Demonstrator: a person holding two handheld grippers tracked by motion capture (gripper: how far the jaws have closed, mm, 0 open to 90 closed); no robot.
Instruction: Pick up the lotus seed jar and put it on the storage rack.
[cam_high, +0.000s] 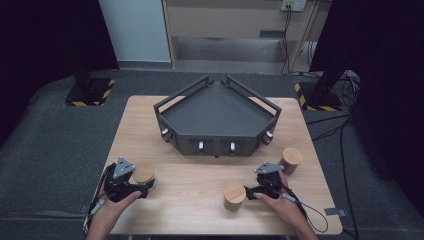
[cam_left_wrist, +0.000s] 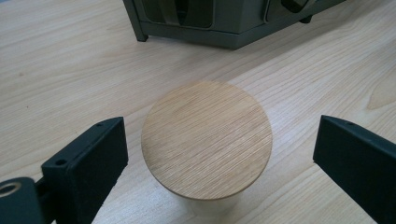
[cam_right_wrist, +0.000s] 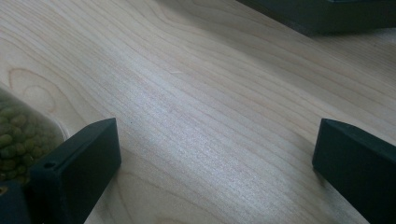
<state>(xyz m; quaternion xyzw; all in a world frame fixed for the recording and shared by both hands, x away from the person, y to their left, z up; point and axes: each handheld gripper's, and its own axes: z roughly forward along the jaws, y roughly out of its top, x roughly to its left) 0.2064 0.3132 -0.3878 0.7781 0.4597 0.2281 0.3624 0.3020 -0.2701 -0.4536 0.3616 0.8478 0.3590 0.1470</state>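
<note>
A: Where's the jar the left gripper (cam_left_wrist: 219, 154) is working on?

B: Lower left of the high view, on the table (cam_high: 200, 175). Wood-lidded jar (cam_left_wrist: 207, 139) sits between the left jaws, lid centred in the left gripper view. Jaws spread wide, gap on both sides, no contact.

A: Left gripper in the high view?

B: Left gripper (cam_high: 145, 186) at the lower left, jar (cam_high: 143, 174) right at its tip. A hand (cam_high: 112, 207) comes in from the bottom edge.

A: Right side?

B: Right gripper (cam_high: 250, 192) lower right of centre, jaws wide apart. In the right gripper view the right gripper (cam_right_wrist: 215, 154) has bare wood between its jaws. A jar wall with green contents (cam_right_wrist: 21, 135) sits at the left edge, just outside the left-hand jaw. Can't tell if it touches.

A: Jar count?

B: Three, all with round wooden lids. One at the left gripper, a second (cam_high: 234, 196) just left of the right gripper, a third (cam_high: 291, 160) to its upper right near the table's right edge.

A: Anything else?

B: One dark angular tray unit (cam_high: 220, 117), centre top of the table, four small knobs on its front faces. Two grippers, two hands.
</note>
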